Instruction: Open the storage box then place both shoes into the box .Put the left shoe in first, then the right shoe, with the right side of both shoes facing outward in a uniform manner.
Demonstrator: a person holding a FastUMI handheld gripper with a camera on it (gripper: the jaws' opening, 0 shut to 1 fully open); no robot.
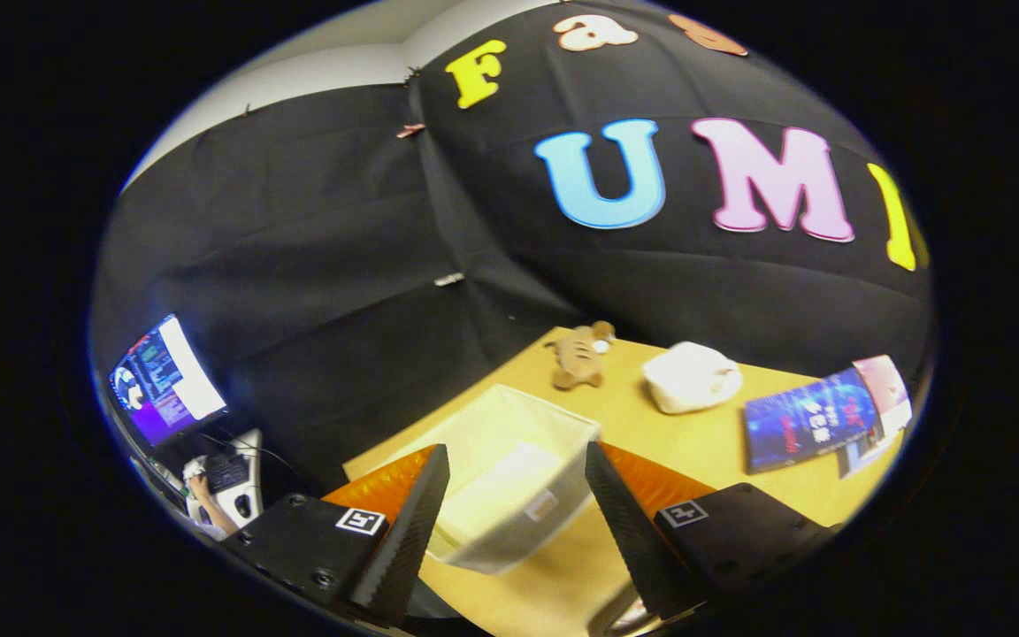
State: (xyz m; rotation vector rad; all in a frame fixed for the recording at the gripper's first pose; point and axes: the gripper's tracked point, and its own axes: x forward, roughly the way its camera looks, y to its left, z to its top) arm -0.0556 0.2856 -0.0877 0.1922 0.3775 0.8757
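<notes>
Tabletop point(704, 442) carries the open, light storage box point(509, 478) at twelve o'clock — gripper point(517, 513) spread empty — probably best pinched by its thin rim.

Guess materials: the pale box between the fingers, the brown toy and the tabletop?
Storage box: looks like cream fabric or soft plastic, matte, walls slightly bowed; can't tell which. Brown toy: plush, fuzzy outline, limp limbs. Table: smooth yellowish wood-look surface, probably laminate, faint sheen. Gripper open, fingers either side of the box, not touching.

claw point(514, 509) tilted, its two fingers point(403, 531) spread wide apart, gripping nothing
</notes>
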